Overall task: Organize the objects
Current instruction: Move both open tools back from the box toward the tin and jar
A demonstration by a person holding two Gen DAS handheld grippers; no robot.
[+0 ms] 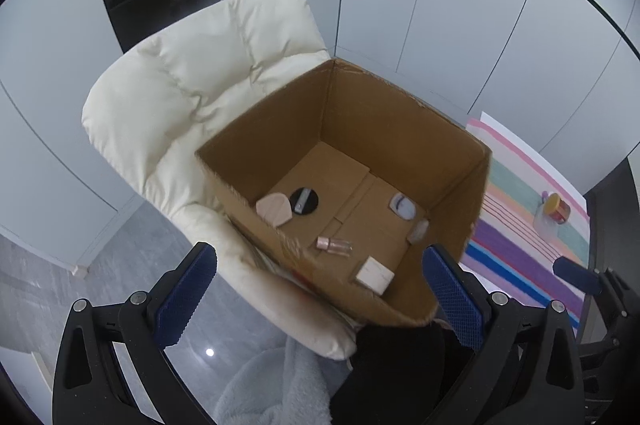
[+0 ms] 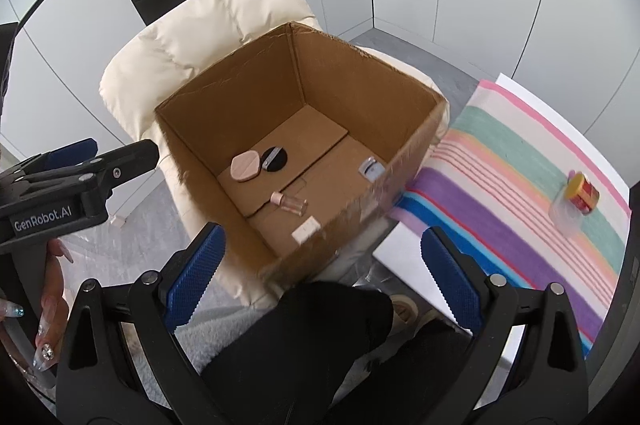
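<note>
Both grippers are hovering with jaws spread wide and nothing between them: the left gripper (image 1: 320,289) over the near edge of the cardboard box (image 1: 400,129), the right gripper (image 2: 322,273) just beside it. Several small items are already lying in the box. One jar with a yellow lid (image 2: 582,193) is sitting on the striped cloth (image 2: 520,185), well to the right of the box and far-right of the right gripper, which looks the nearer one. Its axis appears tilted, though blur is making that uncertain.
</note>
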